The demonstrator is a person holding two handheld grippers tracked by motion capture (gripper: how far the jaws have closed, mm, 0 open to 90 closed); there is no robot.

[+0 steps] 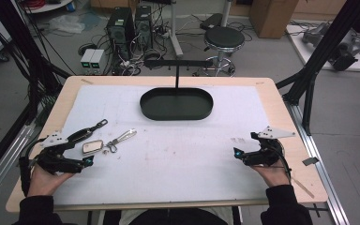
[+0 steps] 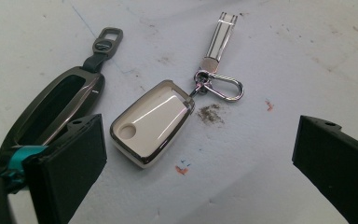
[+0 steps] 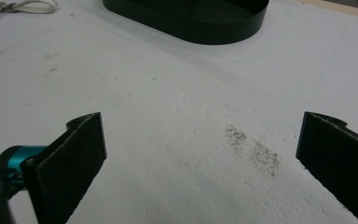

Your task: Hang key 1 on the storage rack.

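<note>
- Two hand-held grippers are in play: the left hand-held gripper (image 1: 90, 161) sits at the lower left of the high view and the right hand-held gripper (image 1: 236, 153) at the lower right, each held in one hand.
- In the left gripper view the left hand-held gripper (image 2: 199, 154) has its two black jaws spread wide with nothing clamped between them; the pads touch nothing.
- In the right gripper view the right hand-held gripper (image 3: 200, 154) is likewise wide open, its jaws apart above bare white mat.
- One glossy cream-white key fob case with a chrome rim (image 2: 151, 122) lies flat on the mat at centre left of the left gripper view, between the spread jaws but ahead of them; in the high view the case (image 1: 93, 147) is just beside the left jaws.
- One silver clip with a white leather strap (image 2: 220, 60) is hooked to the case's top corner.
- One dark grey metal key fob shell with a loop end (image 2: 60, 100) lies at the left of that view, beside the white case, partly behind the left jaw.
- One black oval tray (image 1: 176, 104) stands at upper centre of the tabletop (image 1: 281, 108), well apart from the fobs.
- One white mat (image 1: 178, 154) covers most of the tabletop.
</note>
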